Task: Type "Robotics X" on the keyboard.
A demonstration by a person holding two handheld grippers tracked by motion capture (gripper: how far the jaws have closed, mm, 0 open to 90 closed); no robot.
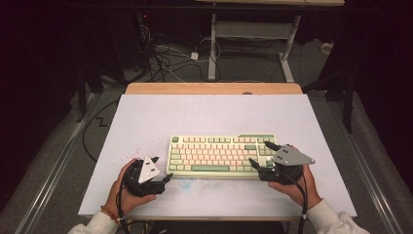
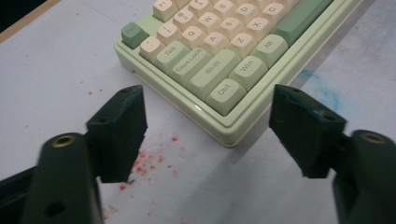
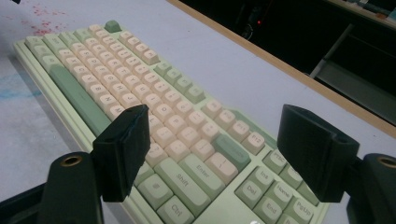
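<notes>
Keyboard (image 1: 223, 155) lying flat on the white table top (image 1: 214, 114), set toward the near edge and a little right of the middle, long side parallel with that edge. Pale green case, cream and light pink keycaps, darker green caps on the space bar, Esc, Enter and a few others. Legends readable in the left gripper view: Tab, Caps Lock, Shift, Ctrl, Win, Alt on the keyboard (image 2: 224, 60); in the right gripper view, Enter, Shift, Ctrl, Del, End, Home, PgUp at the near end of the keyboard (image 3: 140, 112).

No containers on the table.

Left gripper (image 1: 155, 168), held in the left hand (image 1: 124, 192), close to the keyboard's left end near the table's near edge, fingers spread wide and holding nothing; in the left gripper view, left gripper (image 2: 205, 135) with the keyboard's near left corner between and beyond the jaws, not touched. Red speckles (image 2: 149, 161) on the table surface just beside that corner, a faint blue smear (image 2: 322, 91) along the keyboard's front edge.

Right gripper (image 1: 260, 155), held in the right hand (image 1: 294, 187), at the keyboard's right end, fingers wide apart and empty, one reaching over the right-hand keys; in the right gripper view, right gripper (image 3: 215, 154) above the Enter and navigation keys, contact with the caps impossible to tell.

Wooden strip (image 1: 214, 88) along the table's far edge.
</notes>
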